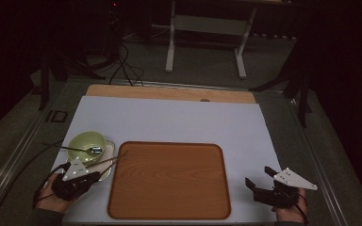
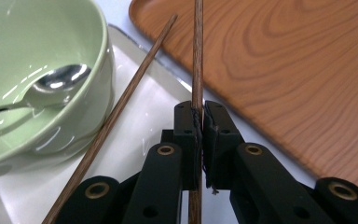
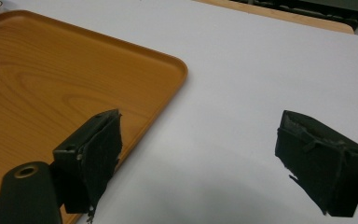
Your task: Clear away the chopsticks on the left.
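1. Wooden chopstick (image 2: 197, 56) sits pinched in my left tongs (image 2: 199, 116), pointing toward the tray (image 2: 284, 70); the other chopstick (image 2: 121, 107) leans on the green bowl (image 2: 42, 60).
2. Right tongs (image 3: 196, 154) gape wide, empty, above the tabletop (image 3: 242, 79).

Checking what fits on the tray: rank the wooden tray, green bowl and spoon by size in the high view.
1. wooden tray, far the largest.
2. green bowl.
3. spoon, lying in the bowl, smallest.

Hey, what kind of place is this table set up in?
Probably a dim lab or recording workspace: a white-covered table with a brown wooden tray, black cables on the floor, and a white metal stand.
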